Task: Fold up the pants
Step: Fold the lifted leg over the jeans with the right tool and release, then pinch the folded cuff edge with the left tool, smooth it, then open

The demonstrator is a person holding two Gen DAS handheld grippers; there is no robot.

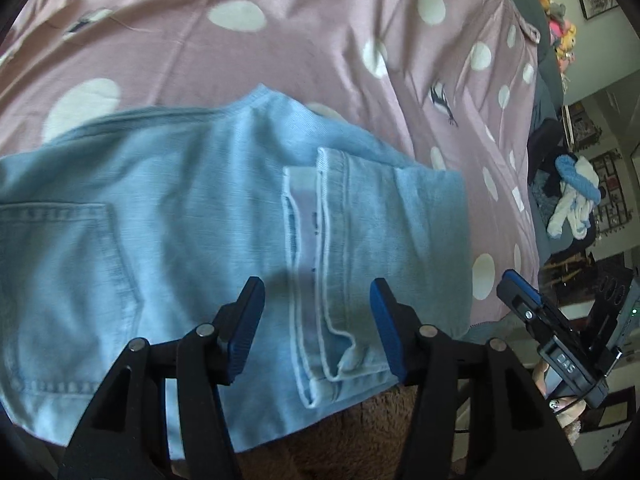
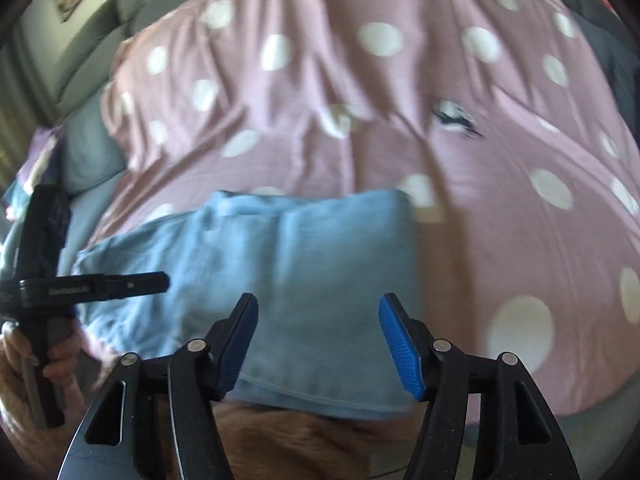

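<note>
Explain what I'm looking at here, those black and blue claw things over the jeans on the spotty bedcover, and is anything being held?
No robot here: a person holds a hand-squeezed gripper in each hand, each with a wide-angle camera looking along its jaws. One picture is from the left gripper, the other from the right gripper. Folded light blue jeans lie on a pink bedcover with white dots. In the right view the hand holding the left tool shows. Both jaws stand open above the denim, gripping nothing.
</note>
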